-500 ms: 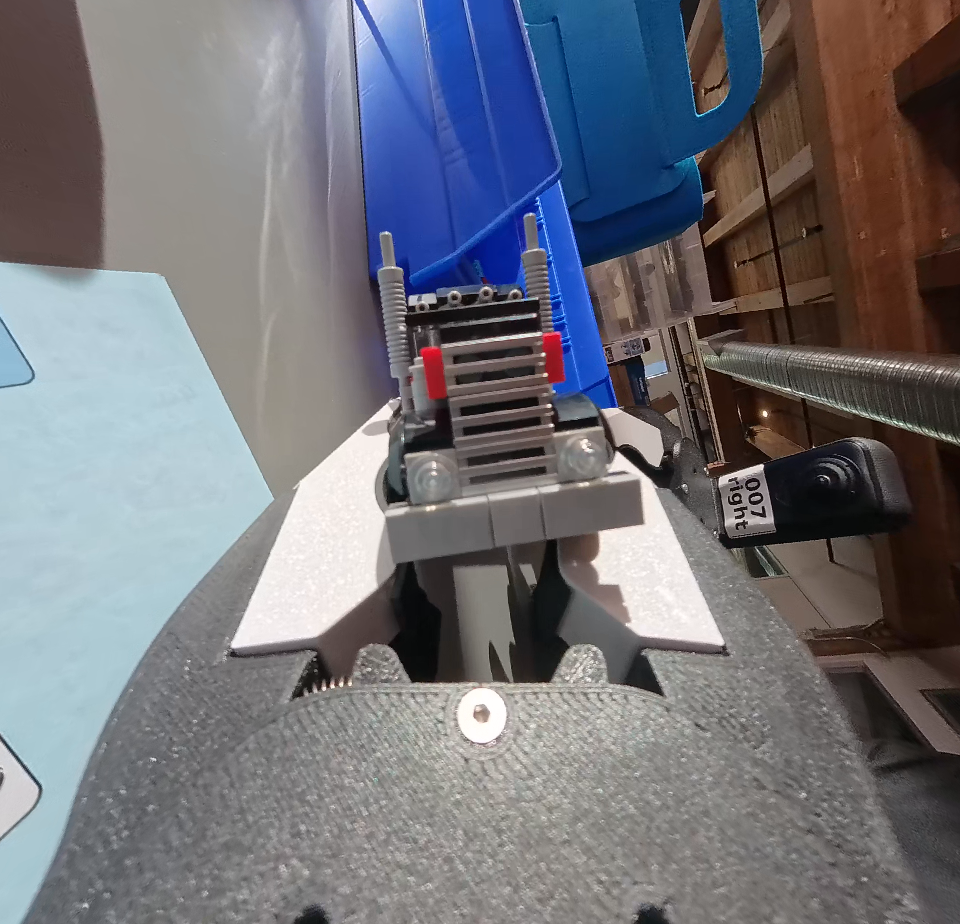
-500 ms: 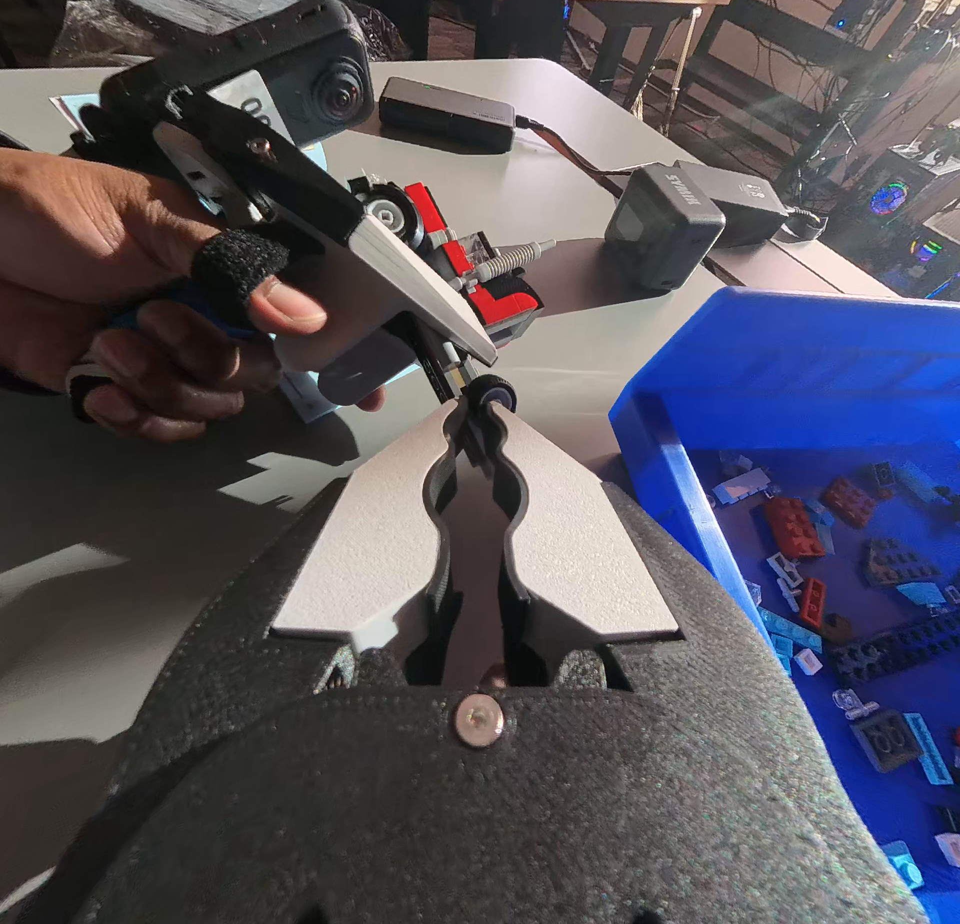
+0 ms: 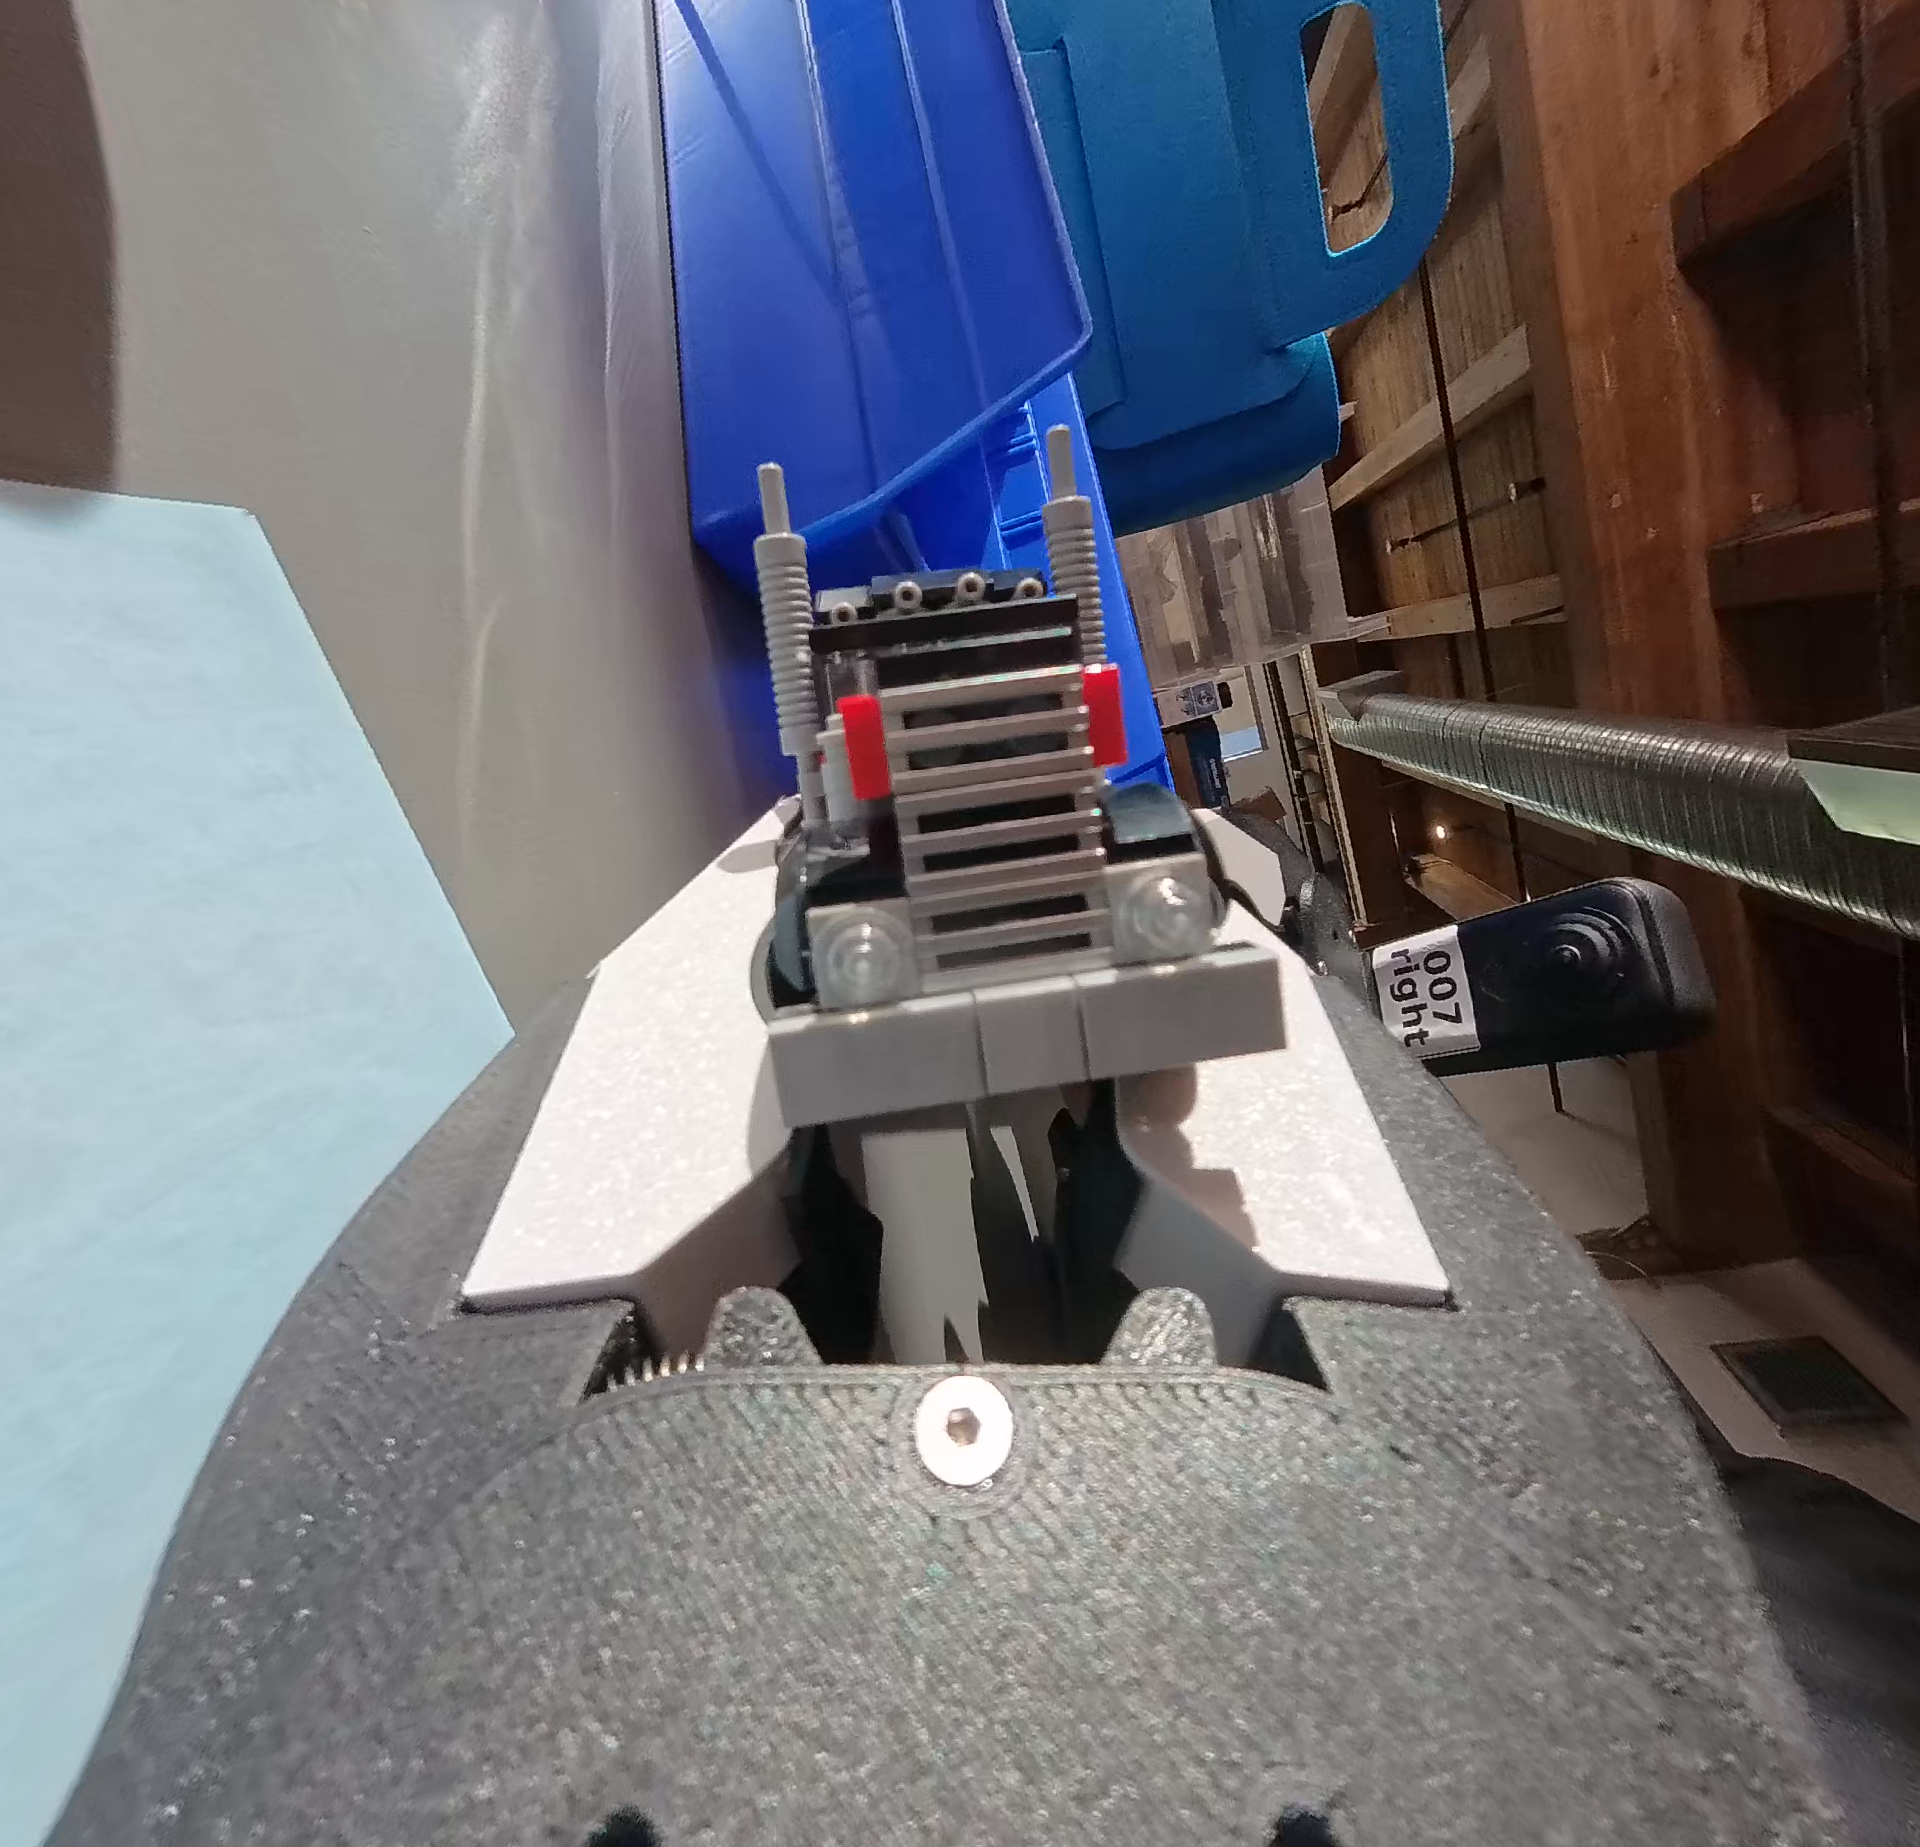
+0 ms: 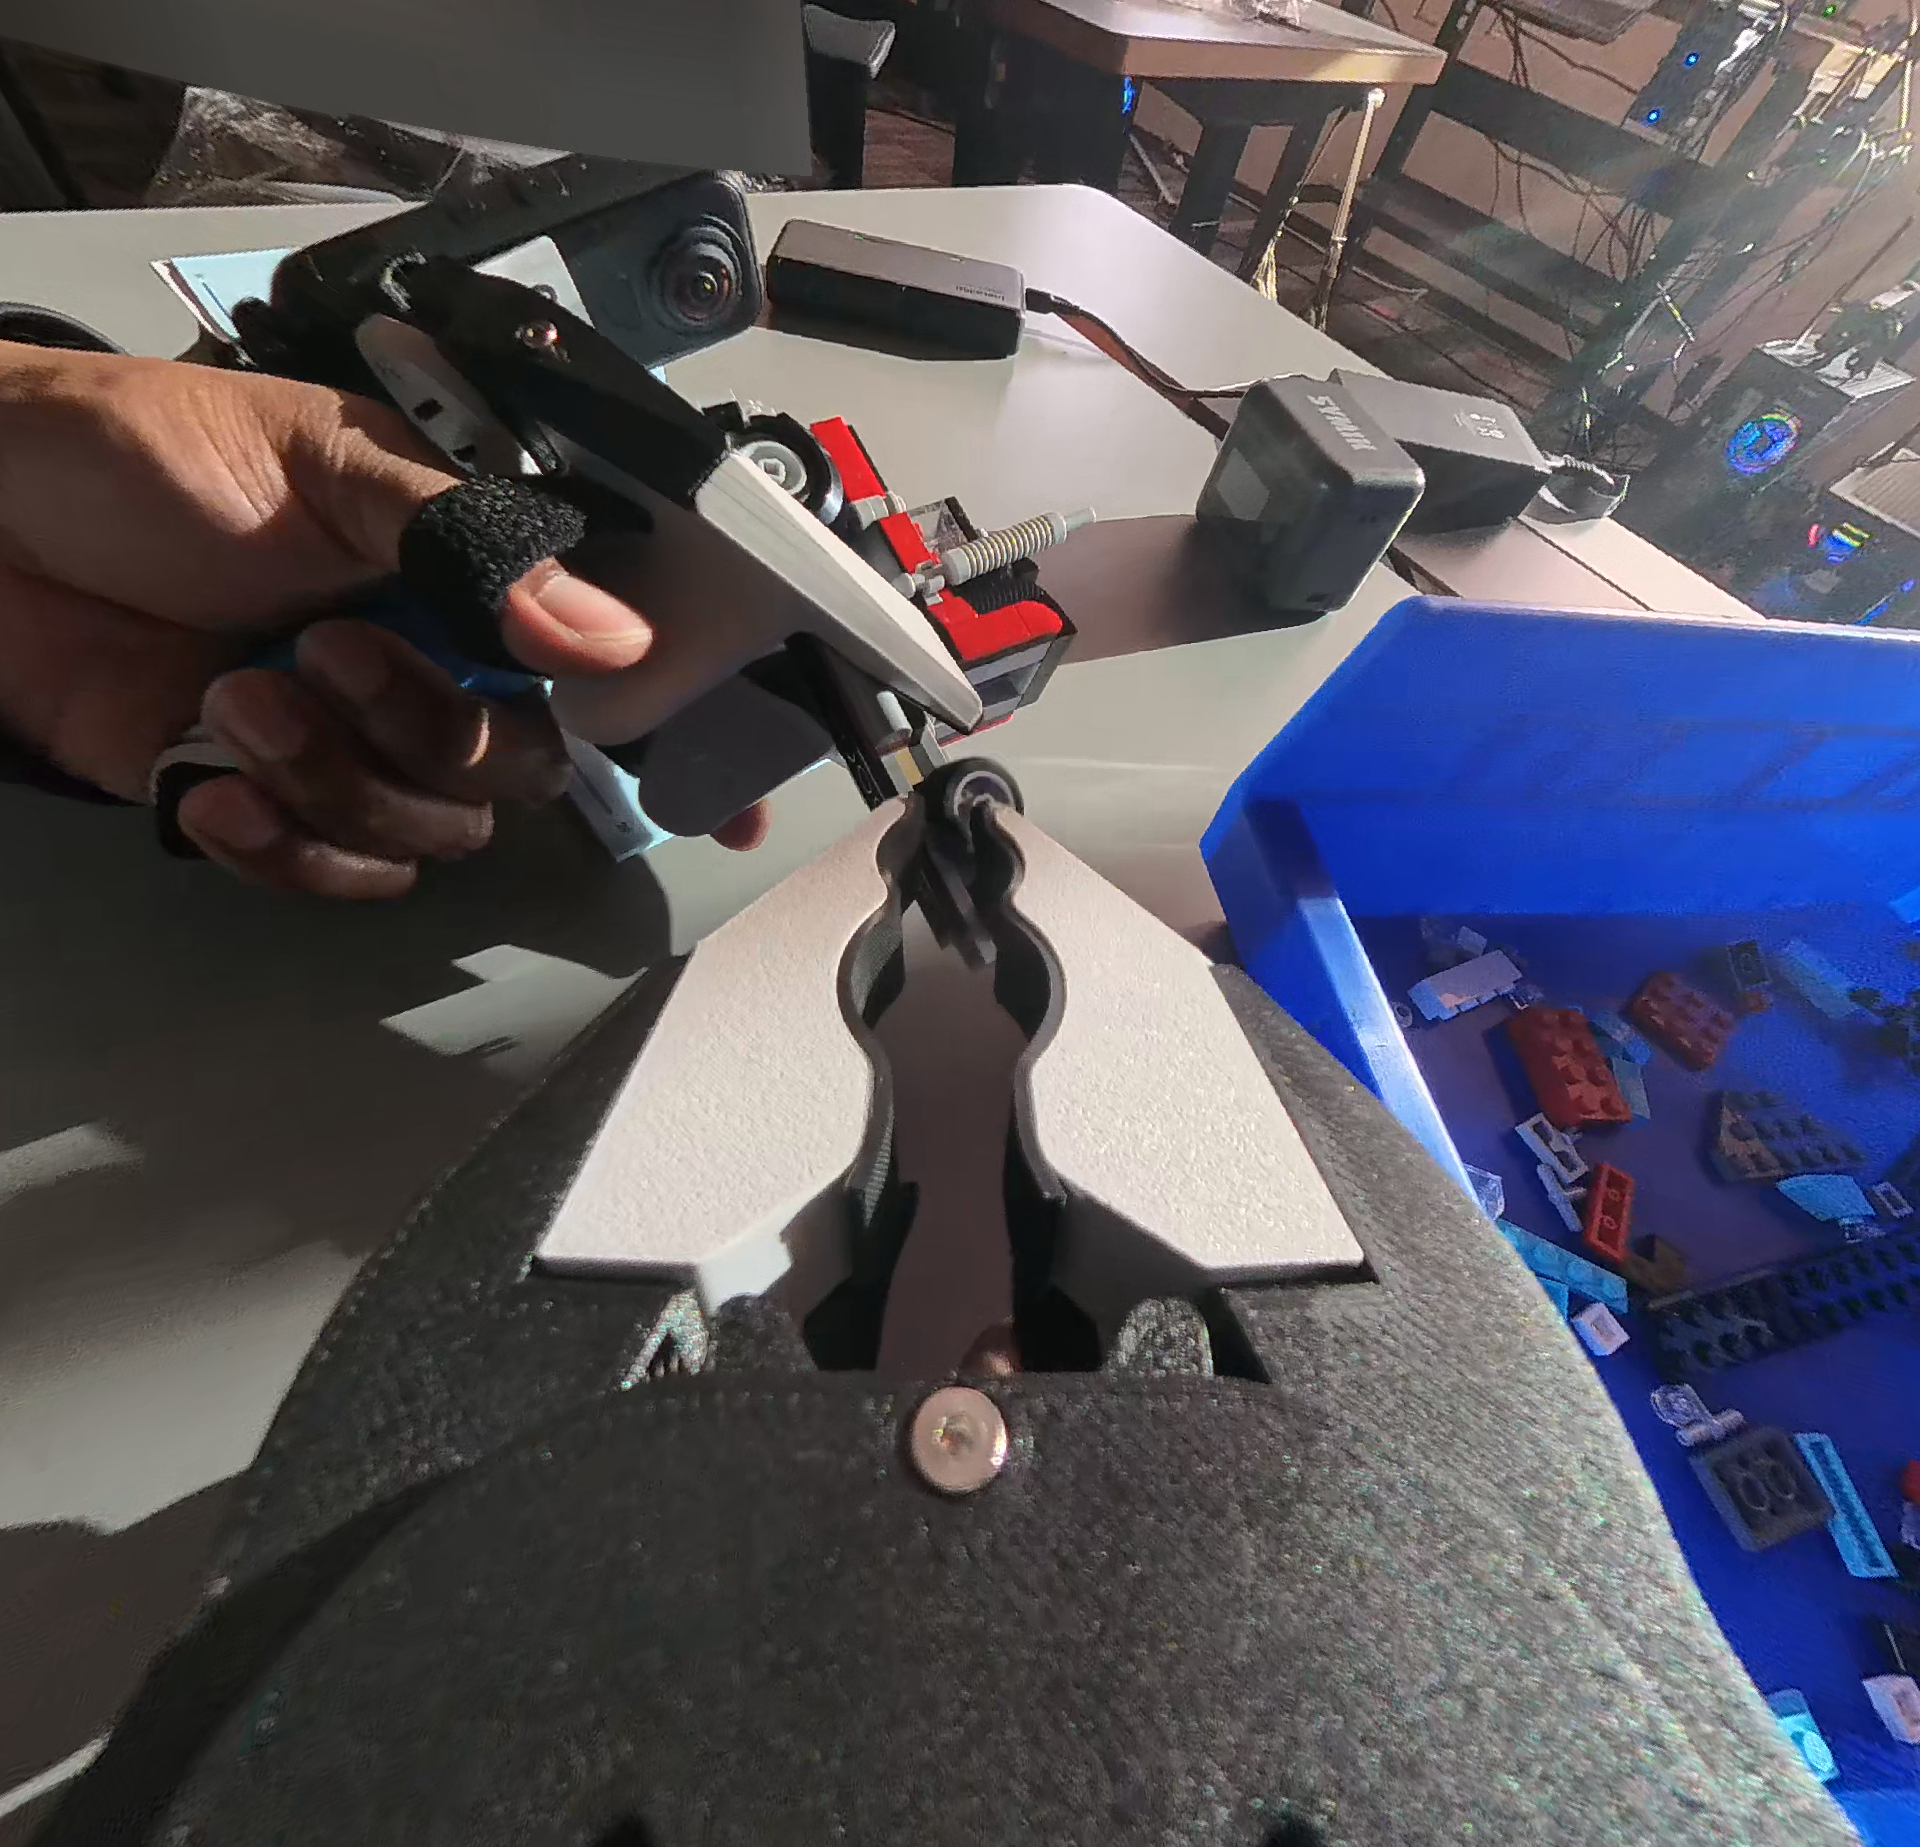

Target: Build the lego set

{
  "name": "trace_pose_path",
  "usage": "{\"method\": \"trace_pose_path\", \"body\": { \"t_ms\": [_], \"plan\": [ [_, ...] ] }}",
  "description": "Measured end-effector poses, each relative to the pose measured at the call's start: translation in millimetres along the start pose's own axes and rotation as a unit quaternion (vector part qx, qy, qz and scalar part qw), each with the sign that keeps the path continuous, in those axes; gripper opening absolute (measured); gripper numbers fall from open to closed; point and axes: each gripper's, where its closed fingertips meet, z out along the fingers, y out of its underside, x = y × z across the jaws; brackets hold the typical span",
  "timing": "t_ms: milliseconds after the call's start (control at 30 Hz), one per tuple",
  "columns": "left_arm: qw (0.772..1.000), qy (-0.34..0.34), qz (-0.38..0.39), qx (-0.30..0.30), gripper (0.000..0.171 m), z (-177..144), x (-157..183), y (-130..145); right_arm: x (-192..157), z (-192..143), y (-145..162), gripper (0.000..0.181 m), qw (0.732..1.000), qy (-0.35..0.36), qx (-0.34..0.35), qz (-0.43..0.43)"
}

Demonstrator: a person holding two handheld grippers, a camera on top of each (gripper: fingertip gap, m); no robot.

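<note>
Midway through a wheel fitting, a person's hand (image 4: 260, 592) at left grips the left gripper (image 4: 894, 675), its fingers pinched on a nearly complete red, black and grey lego truck (image 4: 935, 571) held clear above the grey table (image 4: 260, 1018). At centre, the right gripper (image 4: 961, 841) has its tips closed on a small black wheel piece (image 4: 977, 795), touching the truck's underside at the rear. To the right, a blue bin (image 4: 1558, 717) holds loose bricks (image 4: 1569, 1065). The left wrist view faces the truck's grille (image 3: 997, 810) head-on. Judging by the contact, the next move calls for a firm, square push while the truck is braced.
</note>
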Motion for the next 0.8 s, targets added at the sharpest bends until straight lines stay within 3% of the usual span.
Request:
{"method": "trace_pose_path", "body": {
  "t_ms": [800],
  "plan": [
    [0.999,0.012,-0.042,-0.005,0.052,1.3,-1.8,2.0,4.3,-2.9,5.6,0.022,1.0,-0.007,0.008,0.009]
  ]
}}
